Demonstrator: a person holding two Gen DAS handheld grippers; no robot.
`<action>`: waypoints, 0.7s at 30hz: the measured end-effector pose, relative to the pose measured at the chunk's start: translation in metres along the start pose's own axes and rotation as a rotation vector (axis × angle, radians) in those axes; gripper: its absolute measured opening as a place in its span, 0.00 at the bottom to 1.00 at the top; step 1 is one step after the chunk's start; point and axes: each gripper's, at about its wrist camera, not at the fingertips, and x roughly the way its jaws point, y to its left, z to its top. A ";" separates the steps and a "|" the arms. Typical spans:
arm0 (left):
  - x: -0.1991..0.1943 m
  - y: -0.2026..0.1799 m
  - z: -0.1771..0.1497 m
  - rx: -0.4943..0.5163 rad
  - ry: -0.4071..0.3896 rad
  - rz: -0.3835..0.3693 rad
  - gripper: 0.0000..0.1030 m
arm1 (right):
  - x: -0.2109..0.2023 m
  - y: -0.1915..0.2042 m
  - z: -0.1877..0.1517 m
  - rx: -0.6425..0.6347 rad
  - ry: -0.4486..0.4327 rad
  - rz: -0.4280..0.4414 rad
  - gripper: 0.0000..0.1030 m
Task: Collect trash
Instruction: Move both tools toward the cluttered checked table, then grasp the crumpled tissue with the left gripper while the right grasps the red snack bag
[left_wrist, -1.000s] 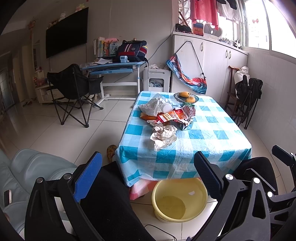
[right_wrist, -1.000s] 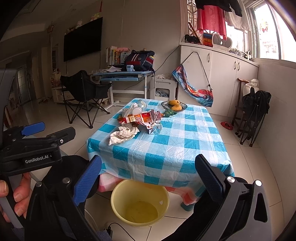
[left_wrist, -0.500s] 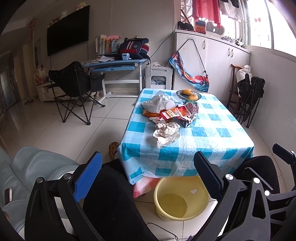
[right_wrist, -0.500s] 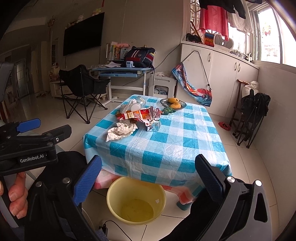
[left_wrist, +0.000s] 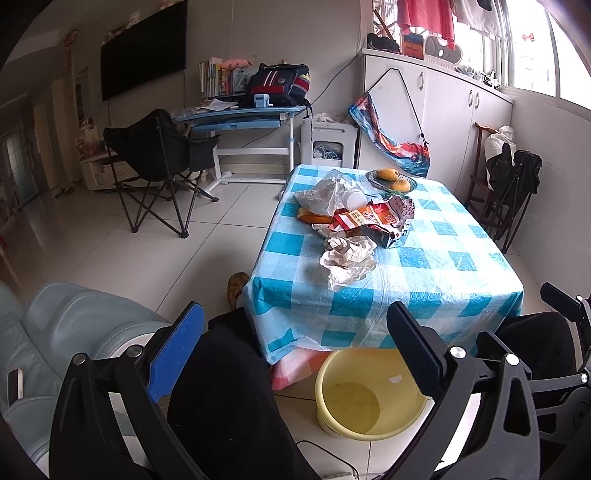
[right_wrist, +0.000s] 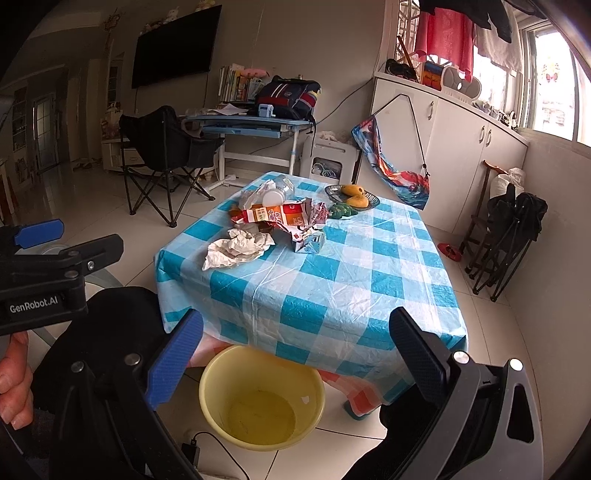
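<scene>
The table (left_wrist: 424, 280) is low and covered with a glossy plastic cloth in blue and white squares, with creases in it. The trash lies in a loose heap on the far left part of the cloth. Nearest is a crumpled white paper (left_wrist: 349, 258), stiff and wrinkled. Behind it, touching, is a torn red and orange snack wrapper (left_wrist: 373, 218), shiny, and a small flattened carton (right_wrist: 308, 242) beside it. Farther away is a cloudy clear plastic bag (left_wrist: 321, 194) with a round white lid against it. A dark dish with orange fruit (left_wrist: 391, 179) stands at the far side, apart from the heap.

On the tiled floor, partly under the near edge of the table, sits a round yellow plastic basin (right_wrist: 262, 400), smooth, with one small white scrap inside.

The left gripper (left_wrist: 295, 354) and the right gripper (right_wrist: 295, 354) are both held low in front of the table, pointed at it, well apart from the trash. The jaws of each are spread wide and hold nothing.

Only the right wrist view shows the left tool from the side, with the fingers of the left hand (right_wrist: 13, 380) around its handle. Only the left wrist view shows a pale blue padded seat (left_wrist: 70, 332) at near left.
</scene>
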 end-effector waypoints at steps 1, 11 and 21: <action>0.006 -0.001 0.001 0.001 0.012 0.004 0.93 | 0.005 -0.001 0.000 -0.002 0.007 0.001 0.94; 0.051 -0.014 0.012 0.033 0.084 0.030 0.93 | 0.047 -0.016 0.003 -0.002 0.063 0.013 0.94; 0.106 -0.026 0.028 0.025 0.129 0.022 0.93 | 0.084 -0.042 0.015 -0.024 0.075 -0.018 0.94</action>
